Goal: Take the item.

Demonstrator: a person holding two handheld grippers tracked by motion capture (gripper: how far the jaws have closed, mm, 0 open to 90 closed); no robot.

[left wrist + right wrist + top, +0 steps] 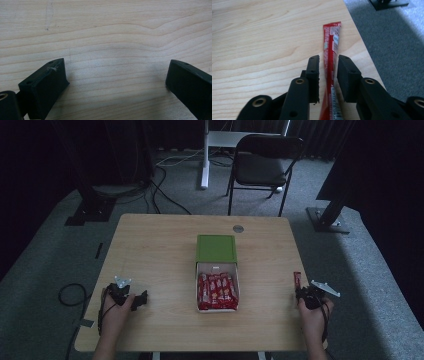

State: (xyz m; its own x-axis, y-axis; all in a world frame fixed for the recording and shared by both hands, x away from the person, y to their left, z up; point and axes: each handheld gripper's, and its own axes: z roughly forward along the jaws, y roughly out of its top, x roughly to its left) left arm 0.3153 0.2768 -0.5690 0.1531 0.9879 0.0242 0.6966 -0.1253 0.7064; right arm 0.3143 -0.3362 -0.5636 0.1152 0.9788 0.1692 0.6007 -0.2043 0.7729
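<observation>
Wooden table [150, 255], open green-lidded box [216, 249], red snack sticks [217, 291] packed inside

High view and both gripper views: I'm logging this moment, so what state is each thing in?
Green box: open, lid slid back.
White tray: exposed, full of red sachets.
Single red sachet: sealed, lying at the table's right edge, between the jaws.
Right gripper: slightly open, pads not clearly pressing the sachet.
Left gripper: wide open, empty.
Chair: unoccupied.

Dim room up high, dark corners; the pale wooden table [160, 255] catches soft light; close-up black jaws blur slightly.
</observation>
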